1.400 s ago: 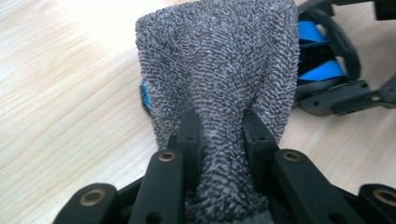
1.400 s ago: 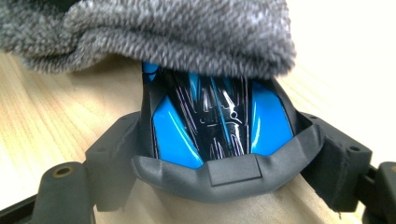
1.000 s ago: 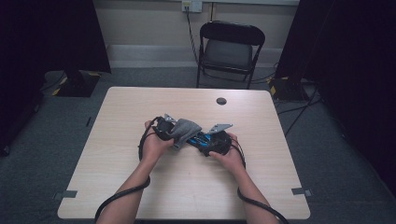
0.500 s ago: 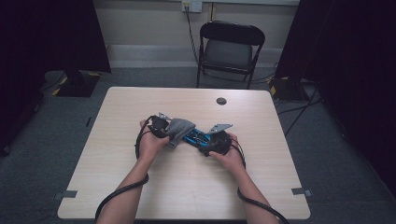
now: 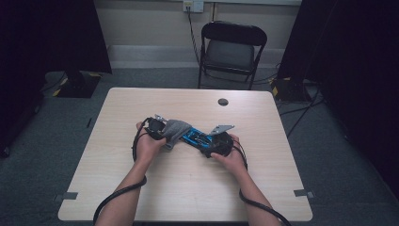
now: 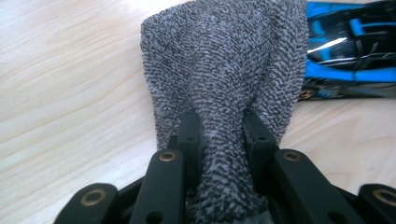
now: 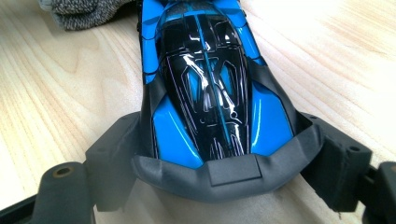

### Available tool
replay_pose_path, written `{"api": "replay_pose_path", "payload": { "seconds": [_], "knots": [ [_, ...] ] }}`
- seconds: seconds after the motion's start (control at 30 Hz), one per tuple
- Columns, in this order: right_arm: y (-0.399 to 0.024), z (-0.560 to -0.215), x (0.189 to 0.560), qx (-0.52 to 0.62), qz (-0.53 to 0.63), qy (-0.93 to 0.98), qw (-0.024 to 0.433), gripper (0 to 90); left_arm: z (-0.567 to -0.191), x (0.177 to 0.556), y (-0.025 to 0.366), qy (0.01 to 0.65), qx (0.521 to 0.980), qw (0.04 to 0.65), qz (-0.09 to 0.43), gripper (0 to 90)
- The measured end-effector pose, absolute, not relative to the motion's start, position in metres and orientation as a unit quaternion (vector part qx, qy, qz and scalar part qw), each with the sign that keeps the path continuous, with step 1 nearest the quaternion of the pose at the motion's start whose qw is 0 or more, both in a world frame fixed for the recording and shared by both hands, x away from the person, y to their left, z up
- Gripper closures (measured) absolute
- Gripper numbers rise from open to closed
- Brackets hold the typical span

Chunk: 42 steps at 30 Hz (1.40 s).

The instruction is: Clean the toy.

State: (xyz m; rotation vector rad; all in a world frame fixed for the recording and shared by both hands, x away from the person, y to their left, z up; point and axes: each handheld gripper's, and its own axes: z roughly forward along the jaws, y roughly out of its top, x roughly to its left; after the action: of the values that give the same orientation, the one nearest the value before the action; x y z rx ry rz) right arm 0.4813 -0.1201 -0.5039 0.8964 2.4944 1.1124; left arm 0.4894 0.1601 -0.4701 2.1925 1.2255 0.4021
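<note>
A blue and black toy car (image 7: 205,88) lies on the wooden table (image 5: 188,188) near its middle. My right gripper (image 7: 219,140) grips the car's near end, one jaw against each side. In the high view, the right gripper (image 5: 207,143) sits at the car's (image 5: 195,139) right end. My left gripper (image 6: 218,121) is shut on a bunched grey knitted cloth (image 6: 224,60). The cloth's far end reaches the car (image 6: 350,51). From above, the cloth (image 5: 176,132) lies between the left gripper (image 5: 162,134) and the car. The grey cloth (image 7: 84,11) lies beside the car's far end.
A small round black object (image 5: 223,101) lies near the table's far edge. A black folding chair (image 5: 233,49) stands behind the table. Cables trail from both grippers over the near edge. Dark curtains stand at both sides.
My left gripper has slid a little to the left and nearer with the cloth, drawing it along the car. The right gripper and the car have stayed put.
</note>
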Motion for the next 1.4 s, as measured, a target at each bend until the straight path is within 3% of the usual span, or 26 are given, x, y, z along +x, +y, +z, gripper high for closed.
{"api": "replay_pose_path", "payload": {
  "seconds": [0.6, 1.4],
  "knots": [
    [-0.12, -0.504, 0.481, 0.309, 0.384, 0.86, 0.133, 20.4, -0.456, 0.481, 0.185, 0.479, 0.799, 0.329, 0.155, 73.5],
    [-0.12, -0.504, 0.481, 0.309, 0.384, 0.86, 0.133, 20.4, -0.432, 0.459, 0.134, 0.393, 0.83, 0.369, 0.145, 73.4]
  ]
}}
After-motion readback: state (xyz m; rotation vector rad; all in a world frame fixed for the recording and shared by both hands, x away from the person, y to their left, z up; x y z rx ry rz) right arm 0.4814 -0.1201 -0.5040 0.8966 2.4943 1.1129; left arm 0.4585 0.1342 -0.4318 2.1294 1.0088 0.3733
